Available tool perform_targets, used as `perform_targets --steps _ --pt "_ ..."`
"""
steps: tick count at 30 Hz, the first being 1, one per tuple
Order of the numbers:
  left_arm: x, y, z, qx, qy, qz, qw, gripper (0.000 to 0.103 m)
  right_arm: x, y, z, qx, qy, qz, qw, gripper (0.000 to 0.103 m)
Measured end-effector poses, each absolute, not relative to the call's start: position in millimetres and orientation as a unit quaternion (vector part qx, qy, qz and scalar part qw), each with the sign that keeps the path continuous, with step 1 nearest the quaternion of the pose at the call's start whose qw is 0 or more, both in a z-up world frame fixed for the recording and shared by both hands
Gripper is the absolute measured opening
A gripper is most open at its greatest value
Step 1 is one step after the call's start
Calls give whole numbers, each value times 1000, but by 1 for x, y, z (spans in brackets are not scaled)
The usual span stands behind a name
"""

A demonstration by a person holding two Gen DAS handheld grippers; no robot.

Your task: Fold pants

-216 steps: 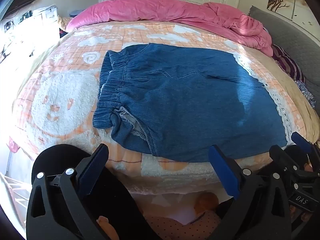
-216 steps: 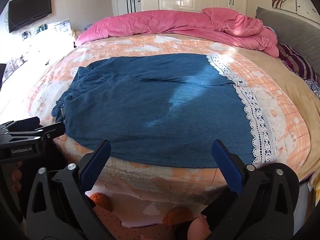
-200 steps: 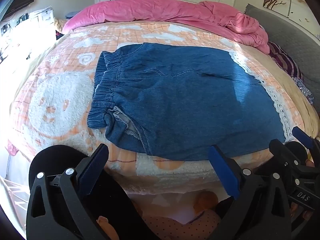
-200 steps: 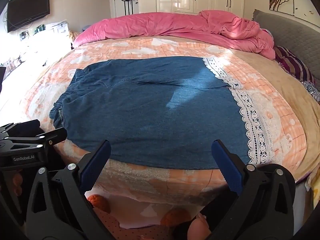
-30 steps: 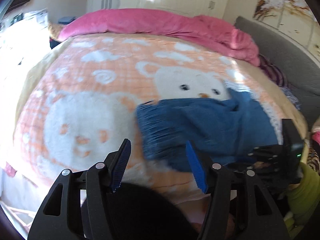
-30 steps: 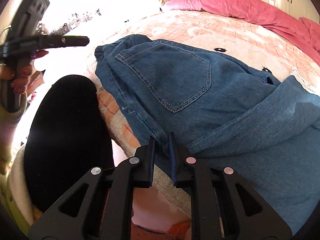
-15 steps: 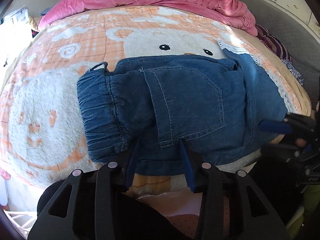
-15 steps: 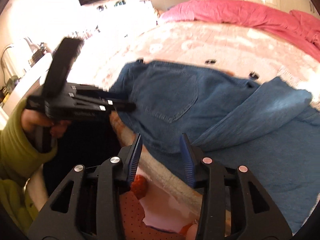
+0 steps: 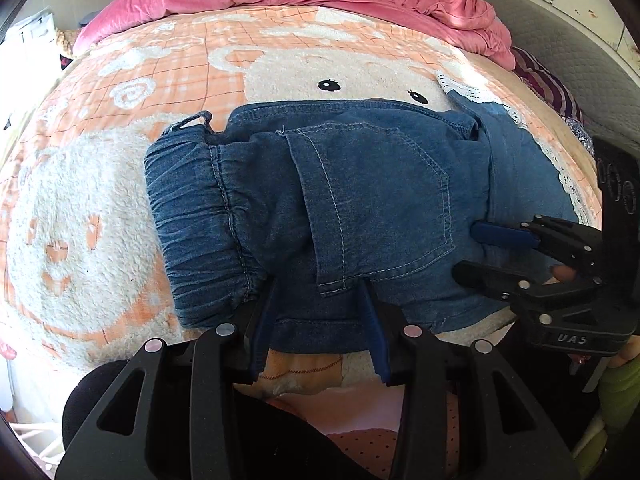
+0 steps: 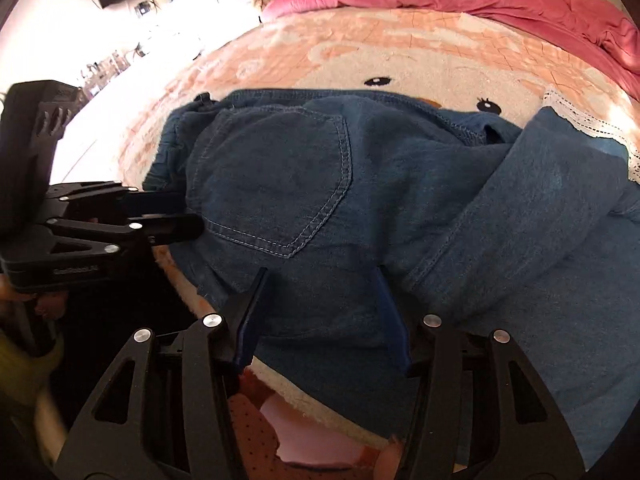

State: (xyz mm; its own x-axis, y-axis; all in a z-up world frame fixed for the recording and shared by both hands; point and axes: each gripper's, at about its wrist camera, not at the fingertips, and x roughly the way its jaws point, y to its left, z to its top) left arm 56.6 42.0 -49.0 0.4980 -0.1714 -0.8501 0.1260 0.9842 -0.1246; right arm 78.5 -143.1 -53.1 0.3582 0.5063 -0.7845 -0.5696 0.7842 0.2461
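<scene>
Soft, floppy pants (image 9: 360, 208) — best pinched at the thick near hem; left gripper (image 9: 320, 320) and right gripper (image 10: 320, 312) are parted astride it, right's jaws just opened, nothing clamped.

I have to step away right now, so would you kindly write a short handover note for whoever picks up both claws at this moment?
Left claw: jaws part open around the near hem of the denim pants, below the back pocket; whether the pads pinch the cloth cannot be told.
Right claw: jaws have just been opening; they straddle the near edge of the denim without pressing it.
Pants: on the bear blanket, elastic waistband at the left in the left wrist view, lace-trimmed leg ends at the right.
Done: pants folded over, pocket side up.
Left: one leg panel lies skewed; straighten it and make a further fold.
</scene>
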Motion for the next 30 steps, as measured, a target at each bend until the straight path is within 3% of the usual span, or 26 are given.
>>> perform_targets --steps 4,8,11,14,19,21,30 --pt "55 43 -48 -27 488 -88 868 39 77 -153 -42 -13 450 332 829 47" --pt "45 39 -36 -13 466 -83 881 39 74 -188 -10 5 405 301 863 64" --pt "35 33 -22 -2 447 -75 892 40 77 -209 -3 11 394 272 878 66" --pt "20 30 -8 -2 428 -71 901 51 77 -225 0 14 392 248 886 69" --pt "7 25 18 1 407 -69 911 52 77 -244 3 18 385 224 895 77" --pt "4 21 26 1 399 -77 914 59 77 -248 4 24 382 220 897 80" --pt "15 -15 33 -3 394 -123 911 59 81 -276 11 46 371 185 909 87"
